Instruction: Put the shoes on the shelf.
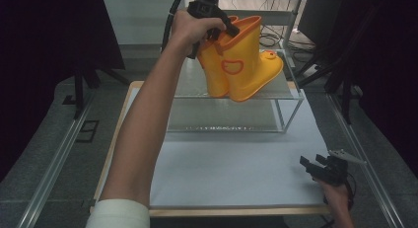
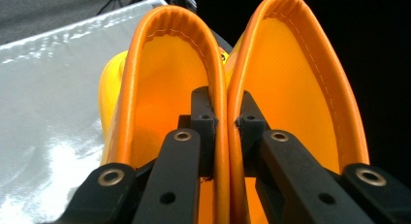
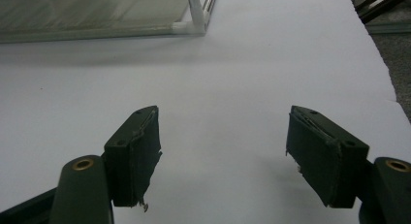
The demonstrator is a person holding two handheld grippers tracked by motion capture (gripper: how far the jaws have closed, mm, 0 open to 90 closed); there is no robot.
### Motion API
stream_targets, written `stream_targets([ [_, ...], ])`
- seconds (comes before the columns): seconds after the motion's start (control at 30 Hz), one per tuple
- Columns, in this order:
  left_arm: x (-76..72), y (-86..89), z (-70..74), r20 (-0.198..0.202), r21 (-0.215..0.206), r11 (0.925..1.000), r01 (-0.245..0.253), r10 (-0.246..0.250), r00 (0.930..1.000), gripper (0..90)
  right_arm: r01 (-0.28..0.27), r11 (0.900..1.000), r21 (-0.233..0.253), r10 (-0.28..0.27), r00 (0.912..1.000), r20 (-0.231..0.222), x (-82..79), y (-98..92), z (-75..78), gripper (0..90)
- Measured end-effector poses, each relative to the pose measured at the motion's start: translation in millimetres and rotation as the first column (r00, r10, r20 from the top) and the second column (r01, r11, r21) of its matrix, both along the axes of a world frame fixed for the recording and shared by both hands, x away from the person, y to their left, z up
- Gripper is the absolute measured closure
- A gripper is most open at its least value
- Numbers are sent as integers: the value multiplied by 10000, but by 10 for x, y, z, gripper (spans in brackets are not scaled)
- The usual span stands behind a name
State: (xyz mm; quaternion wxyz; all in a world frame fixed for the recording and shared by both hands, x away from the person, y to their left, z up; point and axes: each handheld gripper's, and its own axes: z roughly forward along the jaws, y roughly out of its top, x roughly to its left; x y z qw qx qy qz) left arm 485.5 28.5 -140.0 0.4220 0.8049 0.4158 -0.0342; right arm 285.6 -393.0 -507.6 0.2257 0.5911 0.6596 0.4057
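Two yellow boots (image 1: 241,60) pinched together by left gripper (image 1: 223,30) fingers.

Quick count from where I'm standing: two yellow rain boots (image 1: 241,60), a matching pair, pressed side by side. Each one has an orange rim around the top, so two rims. One duck face on the toe of the nearer boot, the only one I can make out. One clear shelf rack (image 1: 288,92) with two levels, an upper one and a lower one. One white sheet (image 1: 236,169) covering one wooden table (image 1: 222,211). Two handheld grippers, the left gripper (image 1: 227,29) and the right gripper (image 1: 315,164), each with two black jaws. One person, two arms.
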Motion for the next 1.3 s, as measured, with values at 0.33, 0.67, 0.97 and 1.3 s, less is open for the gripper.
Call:
stream_targets([
  [0.33, 303, 39, -143, -183, 313, 9942, -1026, 1032, 9945, 821, -98, 9999, -74, 98, 10000, -20, 8, 17, -13, 274],
  [0.67, 424, 101, -266, -342, 591, 9813, -1830, 1852, 9821, 820, -71, 9999, -84, 71, 10000, -56, 11, 17, -27, 274],
  [0.97, 523, 66, -344, -393, 781, 9730, -2173, 2208, 9745, 819, -69, 9999, -115, 68, 10000, -30, 6, 14, -22, 274],
  [1.3, 599, 21, -409, -463, 991, 9582, -2684, 2739, 9607, 810, -49, 9999, -94, 49, 10000, -64, 3, 9, -25, 274],
])
